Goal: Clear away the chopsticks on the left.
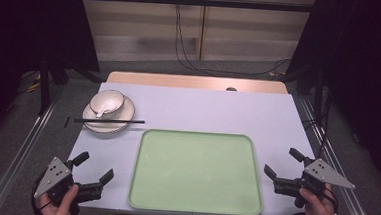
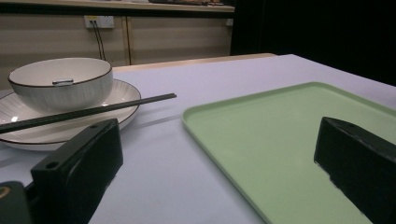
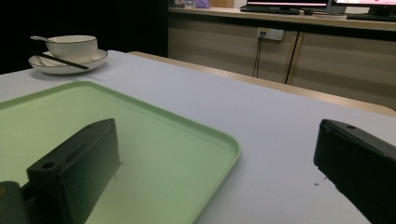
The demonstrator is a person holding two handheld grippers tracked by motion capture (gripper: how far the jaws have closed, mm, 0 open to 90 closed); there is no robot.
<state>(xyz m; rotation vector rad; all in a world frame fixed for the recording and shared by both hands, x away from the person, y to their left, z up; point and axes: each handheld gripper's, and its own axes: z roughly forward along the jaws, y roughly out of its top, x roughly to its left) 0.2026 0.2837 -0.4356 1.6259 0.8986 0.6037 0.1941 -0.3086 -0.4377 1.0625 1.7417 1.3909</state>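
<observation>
Pale lilac counter (image 1: 203,108) under dim light, with dark curtains to both sides and beige wall panels with a socket and hanging cables behind.

Green tray (image 1: 197,172) flat at the near middle of the counter, nothing on it.

Left hand-held gripper (image 1: 93,167) low at the near left corner, held in a hand (image 1: 60,204), jaws wide apart and clamped on nothing, just beside the tray's left edge. From the left gripper view, one jaw over bare counter and the other over the tray's near corner.

Right hand-held gripper (image 1: 281,164) at the near right corner, held in the other hand (image 1: 317,210), jaws also wide apart with nothing between them, pointing toward the tray's right edge. From the right gripper view, one jaw over the tray and the other over bare counter.

Far left of the counter, well apart from both hand-held grippers: white plate (image 1: 122,126) with a dark rim, white bowl (image 1: 107,102) sitting on it, spoon (image 1: 100,113) resting in the bowl with its handle over the rim. Black chopsticks (image 1: 110,121) lying across the plate just in front of the bowl, tips pointing right past the plate's rim, toward the tray's far left corner.
</observation>
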